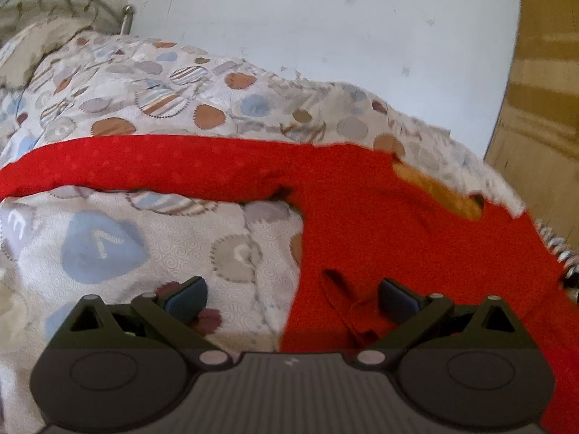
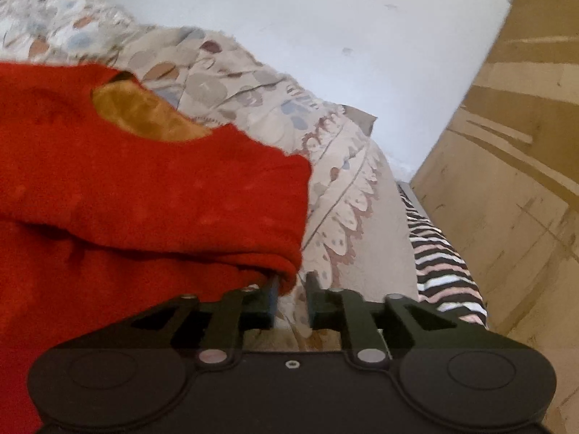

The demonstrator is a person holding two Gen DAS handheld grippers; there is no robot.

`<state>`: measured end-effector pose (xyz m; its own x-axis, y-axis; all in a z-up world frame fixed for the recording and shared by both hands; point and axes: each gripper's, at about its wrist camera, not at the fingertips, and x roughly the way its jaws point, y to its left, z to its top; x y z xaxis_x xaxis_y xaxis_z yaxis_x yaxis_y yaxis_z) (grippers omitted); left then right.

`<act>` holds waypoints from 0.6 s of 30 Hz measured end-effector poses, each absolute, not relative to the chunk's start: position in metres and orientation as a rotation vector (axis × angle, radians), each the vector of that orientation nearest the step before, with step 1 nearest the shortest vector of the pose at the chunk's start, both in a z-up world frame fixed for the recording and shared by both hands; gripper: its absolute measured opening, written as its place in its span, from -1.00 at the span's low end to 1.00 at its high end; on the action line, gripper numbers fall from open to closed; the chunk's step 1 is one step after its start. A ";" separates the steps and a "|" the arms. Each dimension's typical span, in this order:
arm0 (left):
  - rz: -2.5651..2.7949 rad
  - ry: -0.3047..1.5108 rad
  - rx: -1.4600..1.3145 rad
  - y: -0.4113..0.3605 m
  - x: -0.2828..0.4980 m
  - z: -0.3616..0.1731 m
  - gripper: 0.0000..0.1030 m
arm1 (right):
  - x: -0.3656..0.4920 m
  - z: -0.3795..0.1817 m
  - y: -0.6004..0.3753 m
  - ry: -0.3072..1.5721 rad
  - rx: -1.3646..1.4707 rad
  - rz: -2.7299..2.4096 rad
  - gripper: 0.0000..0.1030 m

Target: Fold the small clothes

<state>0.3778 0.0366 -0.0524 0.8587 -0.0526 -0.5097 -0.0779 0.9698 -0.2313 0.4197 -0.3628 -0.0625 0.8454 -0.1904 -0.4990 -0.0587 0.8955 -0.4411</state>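
Red garment (image 1: 380,209) spread on patterned quilt (image 1: 108,238), one sleeve folded across body. Left gripper (image 1: 291,294) held wide apart, nothing gripped. Right gripper (image 2: 292,289) slightly parted beside folded sleeve edge, fabric not pinched.

Both wrist views, close, share red garment (image 1: 398,224).

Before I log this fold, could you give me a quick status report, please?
Left gripper open above the garment's side edge. Right gripper slightly open, folded sleeve at its left pad. Red garment on patterned quilt, left sleeve still spread. Nothing blocking.
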 end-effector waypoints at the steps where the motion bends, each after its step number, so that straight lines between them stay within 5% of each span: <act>1: 0.027 0.521 -0.277 0.043 0.373 -0.046 0.99 | 0.415 -0.058 -0.363 0.562 -0.449 -0.068 -0.43; 10: 0.181 0.490 -0.306 0.145 0.358 0.001 0.99 | 0.342 -0.010 -0.345 0.460 -0.324 0.040 0.86; 18: 0.357 0.559 -0.410 0.260 0.362 -0.018 0.99 | 0.251 -0.011 -0.288 0.398 -0.431 0.094 0.99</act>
